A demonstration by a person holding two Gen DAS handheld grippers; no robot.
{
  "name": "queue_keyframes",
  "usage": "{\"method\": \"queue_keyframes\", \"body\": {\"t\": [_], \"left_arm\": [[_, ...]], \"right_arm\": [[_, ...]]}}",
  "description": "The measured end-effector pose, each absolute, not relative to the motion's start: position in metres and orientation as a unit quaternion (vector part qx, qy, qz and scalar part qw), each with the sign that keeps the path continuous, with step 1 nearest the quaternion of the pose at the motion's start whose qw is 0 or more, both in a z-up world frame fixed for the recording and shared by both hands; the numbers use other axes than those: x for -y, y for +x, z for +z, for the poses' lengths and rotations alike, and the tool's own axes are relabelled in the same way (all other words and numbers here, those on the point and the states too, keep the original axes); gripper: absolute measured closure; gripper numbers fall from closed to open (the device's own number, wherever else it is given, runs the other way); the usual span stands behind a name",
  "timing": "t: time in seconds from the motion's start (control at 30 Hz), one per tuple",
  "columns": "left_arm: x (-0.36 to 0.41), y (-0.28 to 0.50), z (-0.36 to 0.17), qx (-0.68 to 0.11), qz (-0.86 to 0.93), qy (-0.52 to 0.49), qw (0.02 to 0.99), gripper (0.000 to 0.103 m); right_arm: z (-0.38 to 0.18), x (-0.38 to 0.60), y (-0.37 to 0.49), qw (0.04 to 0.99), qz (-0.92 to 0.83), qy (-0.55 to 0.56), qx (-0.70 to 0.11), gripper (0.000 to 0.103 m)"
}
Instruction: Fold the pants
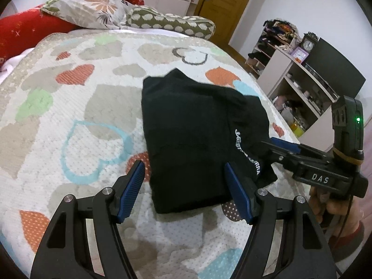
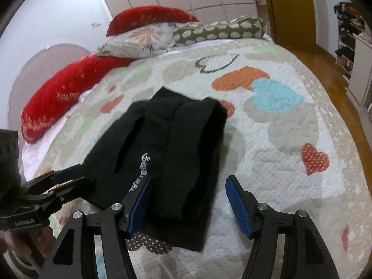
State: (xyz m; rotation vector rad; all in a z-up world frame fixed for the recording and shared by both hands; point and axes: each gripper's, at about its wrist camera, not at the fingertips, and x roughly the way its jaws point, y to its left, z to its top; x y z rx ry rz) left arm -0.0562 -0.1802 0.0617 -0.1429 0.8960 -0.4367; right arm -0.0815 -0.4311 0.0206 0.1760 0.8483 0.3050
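White lettering (image 2: 142, 172) on pants (image 2: 186, 139) unreadable.

Your left camera: low, close over the pants (image 1: 197, 134), facing the pillows (image 1: 93, 11). Your right camera: the same, angled from the pants' (image 2: 167, 144) right. Shared: pants, pillows (image 2: 139, 37), bedspread (image 1: 69, 93).

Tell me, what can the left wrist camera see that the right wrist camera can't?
Only the left wrist view shows the clock and the black TV on the shelves. Only the right wrist view shows the big blue heart on the quilt, uncovered. Both show the folded black pants on the bed, the red pillows, and both open tongs, left and right.
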Motion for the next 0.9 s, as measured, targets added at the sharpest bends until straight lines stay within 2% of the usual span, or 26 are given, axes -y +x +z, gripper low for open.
{"method": "queue_keyframes", "body": {"t": [0.13, 0.9], "left_arm": [[0.176, -0.051, 0.065, -0.433, -0.208, -0.074, 0.874, 0.032], [0.179, -0.006, 0.051, -0.469, -0.207, -0.096, 0.853, 0.032]], "right_arm": [[0.021, 0.44, -0.075, 0.892, 0.145, 0.122, -0.41, 0.035], [0.01, 0.437, -0.041, 0.885, 0.133, 0.133, -0.425, 0.031]]}}
